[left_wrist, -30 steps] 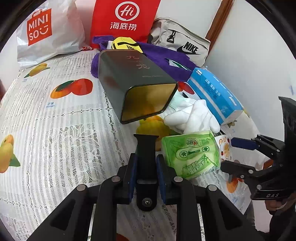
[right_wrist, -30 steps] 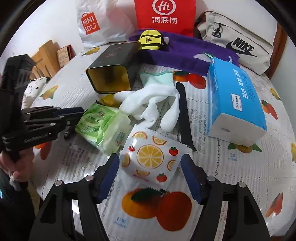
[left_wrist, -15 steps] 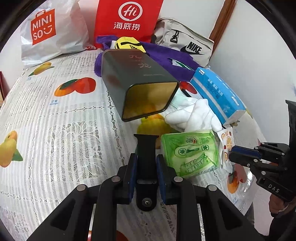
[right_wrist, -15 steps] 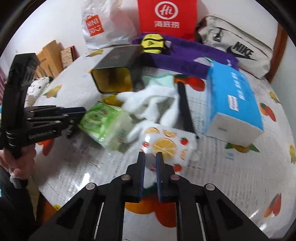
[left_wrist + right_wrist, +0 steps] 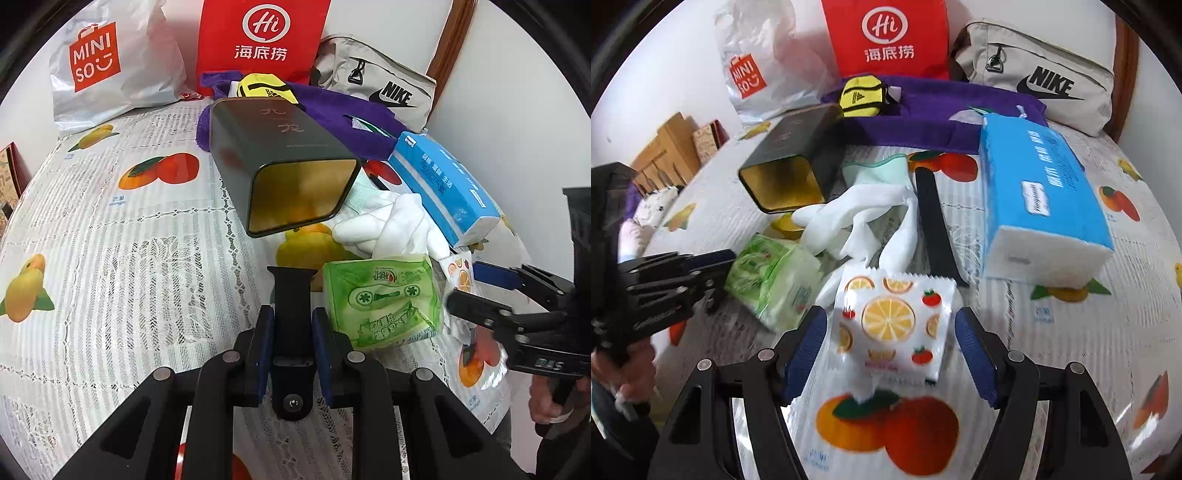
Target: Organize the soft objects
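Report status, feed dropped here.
Left hand-held gripper shut on black strap. Right hand-held gripper opening around citrus-print packet. Green tissue pack alongside.

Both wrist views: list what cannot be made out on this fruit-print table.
- Black strap, right view: near end hidden under the orange-print white packet.
- Dark square tin, both views: lies open, inner depth only gold glare.
- Purple towel: far part hidden behind the yellow pouch.
- Green tissue pack: small print unreadable.
- Right tool: jaws opening, blurred.
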The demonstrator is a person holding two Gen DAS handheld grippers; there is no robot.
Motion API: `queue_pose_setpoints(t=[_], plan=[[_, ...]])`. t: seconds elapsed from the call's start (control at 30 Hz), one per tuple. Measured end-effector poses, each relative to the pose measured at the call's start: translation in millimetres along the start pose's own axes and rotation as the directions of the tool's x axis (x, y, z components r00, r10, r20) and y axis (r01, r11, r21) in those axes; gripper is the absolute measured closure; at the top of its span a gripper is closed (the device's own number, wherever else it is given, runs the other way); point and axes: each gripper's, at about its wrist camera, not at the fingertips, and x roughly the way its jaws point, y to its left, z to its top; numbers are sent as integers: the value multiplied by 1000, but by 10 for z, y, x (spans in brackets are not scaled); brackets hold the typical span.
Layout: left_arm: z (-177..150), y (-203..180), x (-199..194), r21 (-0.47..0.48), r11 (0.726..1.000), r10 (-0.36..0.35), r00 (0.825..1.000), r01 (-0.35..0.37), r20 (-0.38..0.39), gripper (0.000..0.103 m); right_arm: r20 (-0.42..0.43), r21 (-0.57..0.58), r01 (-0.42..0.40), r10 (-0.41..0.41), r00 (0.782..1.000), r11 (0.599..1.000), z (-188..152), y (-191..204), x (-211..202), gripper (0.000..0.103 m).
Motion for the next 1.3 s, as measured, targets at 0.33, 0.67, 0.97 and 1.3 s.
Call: queue_pose_setpoints(t=[0.33,0.67,0.97,1.3], plan=[[-9,4,-12,-4,1000,-3,1000,3,0,82,41,-8,-45,45,998,999,6,-4,-78,58],[-34,97,-39,-56,998,-41,999,41,4,82,97,49,-74,69,993,996,-62,-343,-410,63],[-31,16,-38,-45,999,9,1000,-9,-4,83,82,146,-129,118,990,981,-167,-736,-389,63],[-27,-45,-33,-36,998,53,999,-53,-11,83,56,208,-195,188,981,958,-268,-907,-286,42]])
